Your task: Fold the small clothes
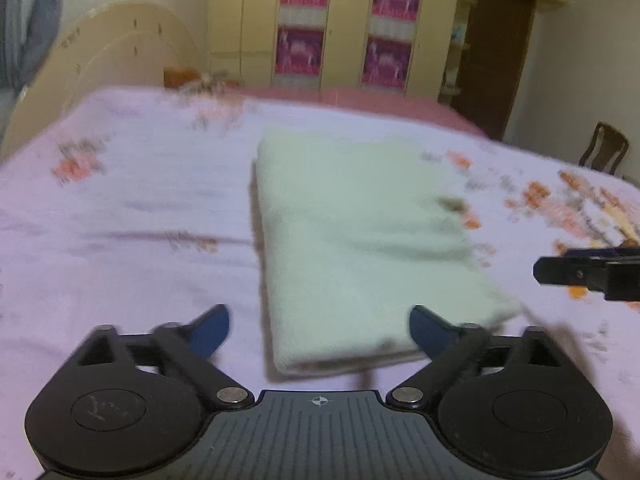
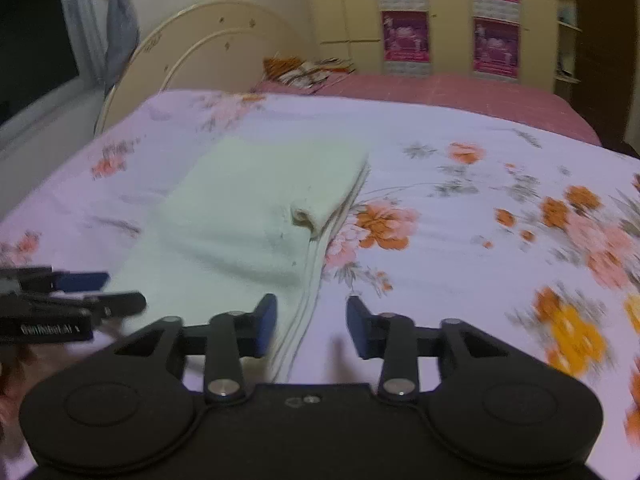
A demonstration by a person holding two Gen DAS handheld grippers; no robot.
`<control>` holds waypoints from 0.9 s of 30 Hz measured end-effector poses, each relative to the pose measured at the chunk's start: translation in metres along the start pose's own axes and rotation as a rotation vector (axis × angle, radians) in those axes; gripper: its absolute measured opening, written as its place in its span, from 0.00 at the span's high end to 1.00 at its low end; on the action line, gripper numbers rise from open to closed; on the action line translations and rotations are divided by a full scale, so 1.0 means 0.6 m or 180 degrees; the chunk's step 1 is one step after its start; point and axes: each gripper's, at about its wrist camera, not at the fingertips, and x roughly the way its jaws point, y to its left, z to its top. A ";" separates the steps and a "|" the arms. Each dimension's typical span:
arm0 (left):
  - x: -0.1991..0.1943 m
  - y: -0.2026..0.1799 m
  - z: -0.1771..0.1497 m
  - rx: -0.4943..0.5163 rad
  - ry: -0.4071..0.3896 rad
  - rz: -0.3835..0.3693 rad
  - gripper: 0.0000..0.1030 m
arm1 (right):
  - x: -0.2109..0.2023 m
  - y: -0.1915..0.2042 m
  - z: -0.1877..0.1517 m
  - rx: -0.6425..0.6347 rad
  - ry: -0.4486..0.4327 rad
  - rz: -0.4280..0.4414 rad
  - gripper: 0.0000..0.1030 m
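Note:
A pale cream-green cloth (image 1: 352, 232) lies folded into a thick rectangle on the lilac flowered bedsheet (image 1: 120, 208). My left gripper (image 1: 320, 328) stands wide open just above the cloth's near edge, nothing pressed between its blue pads. A black finger of the right gripper (image 1: 560, 274) pokes in from the right edge. In the right wrist view the same cloth (image 2: 248, 220) shows a small rolled corner on its right side. My right gripper (image 2: 312, 320) is open over the cloth's near right edge, pads clear of the fabric. The left gripper (image 2: 108, 292) comes in from the left.
The bedsheet (image 2: 460, 240) stretches to the right, with a pink cover (image 2: 440, 88) beyond it. A cream headboard (image 2: 208, 44) and an orange patterned pillow (image 2: 304, 68) stand at the far left. A wardrobe (image 1: 344, 24), a dark door and a wooden chair (image 1: 604, 148) lie behind.

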 end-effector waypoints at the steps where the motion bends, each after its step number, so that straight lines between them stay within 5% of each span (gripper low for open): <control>1: -0.019 -0.005 -0.002 0.0014 -0.0024 -0.0021 0.05 | -0.022 -0.002 -0.004 0.0071 -0.0050 0.0002 0.30; 2: -0.038 -0.011 -0.002 0.0022 -0.0040 -0.0038 0.05 | -0.038 -0.003 -0.009 0.0136 -0.0084 0.0025 0.21; 11: -0.218 -0.045 -0.034 -0.0054 -0.0342 -0.0128 0.00 | -0.181 0.027 -0.051 0.0373 -0.0329 -0.0084 0.01; 20: -0.379 -0.080 -0.088 0.0180 -0.0528 -0.0135 0.00 | -0.313 0.066 -0.116 0.0344 -0.0552 -0.0229 0.01; 27: -0.445 -0.088 -0.128 0.0205 -0.0569 -0.0129 0.00 | -0.372 0.097 -0.152 0.0286 -0.0626 -0.0219 0.01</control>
